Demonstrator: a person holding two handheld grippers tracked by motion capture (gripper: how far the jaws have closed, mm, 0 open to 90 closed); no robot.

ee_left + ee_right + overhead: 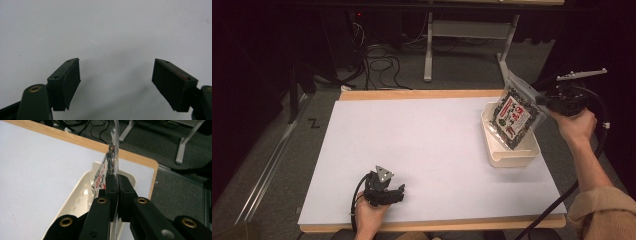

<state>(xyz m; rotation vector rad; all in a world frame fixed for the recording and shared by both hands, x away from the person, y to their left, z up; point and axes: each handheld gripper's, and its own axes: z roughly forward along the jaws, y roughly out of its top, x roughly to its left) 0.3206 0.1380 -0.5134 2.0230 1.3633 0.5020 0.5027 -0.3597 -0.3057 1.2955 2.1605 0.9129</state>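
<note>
At the near edge of the white table top (pixel 427 150), left of centre, the left gripper (pixel 398 194) rests in a hand just above the surface, its jaws spread wide with nothing but bare white surface between them in the left gripper view. A strip of pale wood borders the top along the near and far sides, and the whole middle of the top lies open from the near left across to the far left corner. Toward the far right edge sits a cream plastic tray (pixel 512 156), long side running near to far, close to the table's right border. Above it hangs a clear snack bag (pixel 515 114) with dark contents and a red-and-white label, tilted, its lower end inside the tray. The right gripper (pixel 117 195) comes in from the right of the table and pinches the bag's clear top edge, jaws pressed tight on the film. Beyond the table lie grey carpet, loose black cables (pixel 379 65) and a grey metal stand (pixel 462 37).
</note>
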